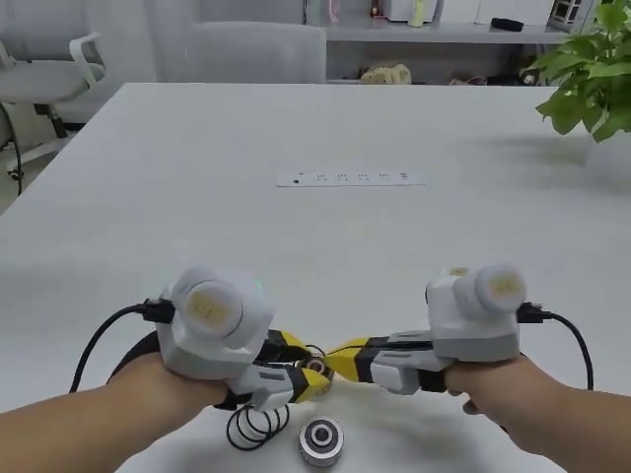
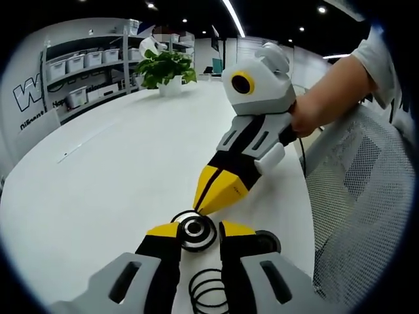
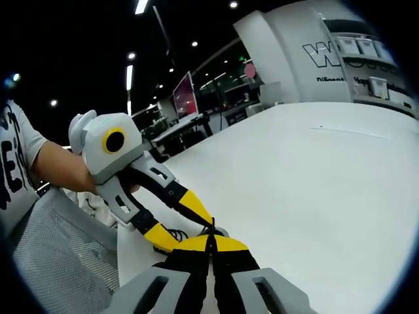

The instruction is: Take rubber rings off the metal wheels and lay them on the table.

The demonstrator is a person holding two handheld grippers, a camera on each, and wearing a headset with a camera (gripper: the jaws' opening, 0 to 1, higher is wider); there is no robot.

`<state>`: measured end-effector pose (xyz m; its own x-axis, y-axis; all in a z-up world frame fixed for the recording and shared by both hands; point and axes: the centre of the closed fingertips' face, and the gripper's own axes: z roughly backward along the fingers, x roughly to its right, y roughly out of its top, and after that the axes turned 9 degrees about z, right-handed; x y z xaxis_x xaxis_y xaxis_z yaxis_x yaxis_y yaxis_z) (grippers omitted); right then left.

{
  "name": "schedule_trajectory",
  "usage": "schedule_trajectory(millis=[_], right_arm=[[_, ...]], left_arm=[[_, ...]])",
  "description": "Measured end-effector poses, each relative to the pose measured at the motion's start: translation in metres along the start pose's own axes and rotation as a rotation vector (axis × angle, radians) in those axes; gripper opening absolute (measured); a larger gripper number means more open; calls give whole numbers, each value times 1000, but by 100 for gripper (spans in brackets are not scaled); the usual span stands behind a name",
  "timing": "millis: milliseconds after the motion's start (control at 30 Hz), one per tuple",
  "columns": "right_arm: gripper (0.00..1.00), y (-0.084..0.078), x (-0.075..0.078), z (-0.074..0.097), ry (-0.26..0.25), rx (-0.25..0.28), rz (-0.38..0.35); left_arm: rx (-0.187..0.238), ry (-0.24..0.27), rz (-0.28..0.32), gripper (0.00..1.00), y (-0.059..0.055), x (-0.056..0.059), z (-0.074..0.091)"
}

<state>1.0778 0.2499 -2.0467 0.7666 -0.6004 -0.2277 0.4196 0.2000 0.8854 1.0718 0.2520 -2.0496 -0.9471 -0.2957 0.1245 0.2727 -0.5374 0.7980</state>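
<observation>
Left gripper [image 2: 194, 229]: jaws narrowed onto a metal wheel [image 2: 194, 234], gripped between the yellow tips.
Right gripper [image 2: 203, 203]: jaws pressed together, tips touching the rubber ring [image 2: 178, 215] at that wheel's rim; whether they pinch it cannot be told.
Loose rubber rings [image 1: 258, 424]: black, overlapping, lying on the white table [image 1: 315, 236] below the left gripper.
Second metal wheel [image 1: 321, 440]: on the table just beside the loose rings.
</observation>
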Motion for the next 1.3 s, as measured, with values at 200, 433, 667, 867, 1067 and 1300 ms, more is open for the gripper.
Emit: schedule_trajectory(millis=[200, 433, 667, 867, 1067, 1300], right_arm=[[0, 6, -1, 2, 3, 17, -13], [0, 15, -3, 5, 8, 42, -24], [0, 25, -9, 7, 19, 64, -33], [0, 34, -15, 6, 41, 91, -66], [0, 39, -25, 2, 68, 100, -87], [0, 44, -33, -2, 90, 108, -114]], left_arm=[[40, -16, 9, 27, 8, 5, 12], [96, -8, 20, 38, 20, 3, 33], [139, -1, 32, 50, 25, 7, 58], [164, 10, 36, 56, 27, 8, 79], [194, 27, 47, 61, 28, 9, 97], [191, 44, 34, 67, 20, 12, 110]])
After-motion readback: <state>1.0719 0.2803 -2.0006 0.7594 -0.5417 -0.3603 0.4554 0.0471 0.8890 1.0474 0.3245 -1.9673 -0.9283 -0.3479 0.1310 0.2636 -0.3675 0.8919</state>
